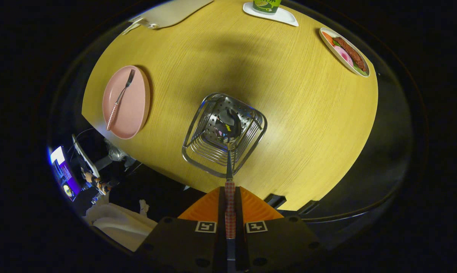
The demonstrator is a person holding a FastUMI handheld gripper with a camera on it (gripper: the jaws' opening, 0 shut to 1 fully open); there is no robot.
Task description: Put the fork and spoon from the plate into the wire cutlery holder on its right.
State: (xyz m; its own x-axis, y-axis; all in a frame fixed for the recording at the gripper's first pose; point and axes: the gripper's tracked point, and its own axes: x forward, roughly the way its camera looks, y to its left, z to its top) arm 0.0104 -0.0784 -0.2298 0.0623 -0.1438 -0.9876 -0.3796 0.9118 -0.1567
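My gripper (229, 204) is shut on the checked handle of the spoon (229, 151), both fingers pressing on it. The spoon points straight down, and its bowl hangs inside the wire cutlery holder (198, 151), over the perforated metal bottom. The holder stands on the wooden table directly below my fingers. To its left lies the pink plate (135, 110), and the fork (119, 99) with its checked handle rests on the plate, tines pointing away.
The wooden table (297, 125) carries a long dish with food (344, 51) at the far right, a green cup on a white coaster (270, 11) at the far side, and a pale board (171, 13). The table's near edge runs below the holder.
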